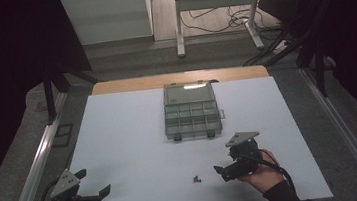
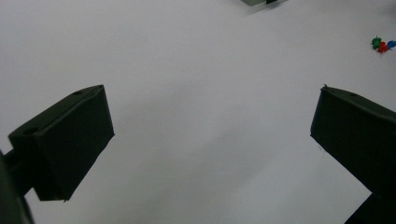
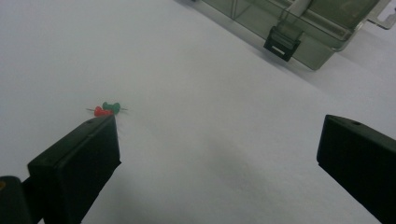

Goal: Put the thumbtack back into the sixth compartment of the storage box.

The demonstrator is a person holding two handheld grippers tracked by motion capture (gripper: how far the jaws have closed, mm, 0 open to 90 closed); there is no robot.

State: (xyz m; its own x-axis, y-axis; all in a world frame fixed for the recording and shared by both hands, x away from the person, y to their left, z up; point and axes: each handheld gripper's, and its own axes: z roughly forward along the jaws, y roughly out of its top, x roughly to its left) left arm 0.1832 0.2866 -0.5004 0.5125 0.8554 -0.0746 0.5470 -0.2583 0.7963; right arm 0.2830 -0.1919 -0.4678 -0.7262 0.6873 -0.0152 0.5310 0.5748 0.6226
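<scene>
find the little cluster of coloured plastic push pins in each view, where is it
High view: the small cluster of coloured plastic push pins lies on the white table near the front edge, just left of the right gripper.
Left gripper view: far upper right corner, green, red and blue.
Right gripper view: left of centre, just above the left jaw tip.
Shared landmark: the grey translucent compartment box.

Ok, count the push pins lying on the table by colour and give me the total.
Green push pin: 1
Red push pin: 1
Blue push pin: 1
Total: 3
</scene>
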